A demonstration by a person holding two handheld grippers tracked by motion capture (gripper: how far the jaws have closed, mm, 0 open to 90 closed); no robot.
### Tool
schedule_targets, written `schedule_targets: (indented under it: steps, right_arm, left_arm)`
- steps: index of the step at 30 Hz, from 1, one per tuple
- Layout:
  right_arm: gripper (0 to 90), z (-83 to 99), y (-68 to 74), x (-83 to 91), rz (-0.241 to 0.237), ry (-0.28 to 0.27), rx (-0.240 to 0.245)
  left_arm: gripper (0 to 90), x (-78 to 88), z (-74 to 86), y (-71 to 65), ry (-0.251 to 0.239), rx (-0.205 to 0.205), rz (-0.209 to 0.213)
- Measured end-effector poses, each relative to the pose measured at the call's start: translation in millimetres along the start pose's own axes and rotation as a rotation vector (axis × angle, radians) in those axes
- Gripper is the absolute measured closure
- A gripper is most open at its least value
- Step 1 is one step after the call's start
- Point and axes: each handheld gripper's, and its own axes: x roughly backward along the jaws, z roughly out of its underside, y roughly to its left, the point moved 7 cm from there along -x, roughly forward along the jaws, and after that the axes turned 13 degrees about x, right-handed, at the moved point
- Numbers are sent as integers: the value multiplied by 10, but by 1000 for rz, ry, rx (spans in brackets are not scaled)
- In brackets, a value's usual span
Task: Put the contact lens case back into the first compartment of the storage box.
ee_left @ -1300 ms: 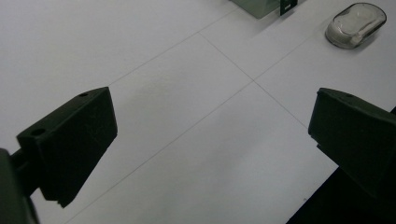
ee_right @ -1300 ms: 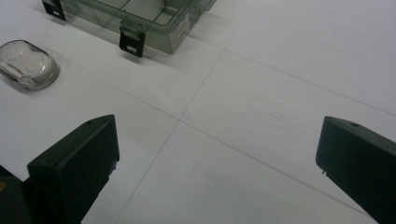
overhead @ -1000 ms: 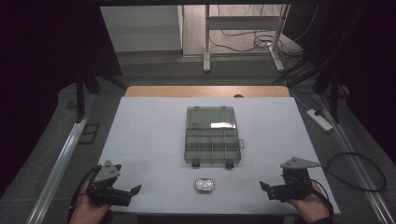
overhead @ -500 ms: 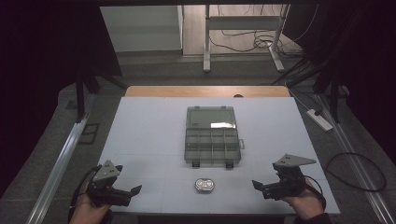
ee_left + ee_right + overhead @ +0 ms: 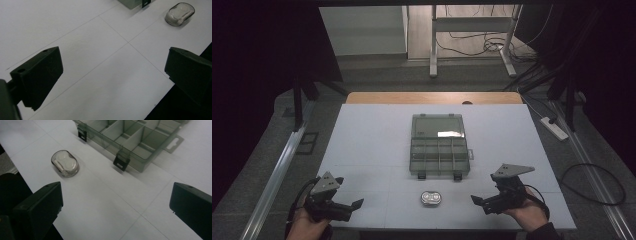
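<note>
Jaws apart; organiser box (image 5: 130, 137) cut off

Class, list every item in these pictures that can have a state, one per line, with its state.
Compartment box: lid open, compartments look empty, front latches hanging loose.
Small clear case: shut, lying flat on the table in front of the box, untouched.
Left tongs: open, holding nothing.
Right tongs: open, holding nothing, pointed toward the case.

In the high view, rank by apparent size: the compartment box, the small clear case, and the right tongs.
1. Compartment box, clearly largest.
2. Right tongs, though nearer the camera, which inflates them.
3. Small clear case, smallest.
</note>
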Motion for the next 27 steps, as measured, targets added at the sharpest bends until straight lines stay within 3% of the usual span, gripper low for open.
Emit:
schedule_targets:
  steps: [8, 20, 27]
  right_arm:
    - [0, -93, 59, -102, -29, 3, 49]
    - [0, -227, 159, -235, -74, -5, 73]
    - [0, -297, 229, -351, -97, 11, 112]
  left_arm:
    - [17, 3, 0, 1, -2, 1, 2]
    - [21, 1, 1, 8, 1, 8, -1]
    - [22, 3, 1, 11, -1, 12, -4]
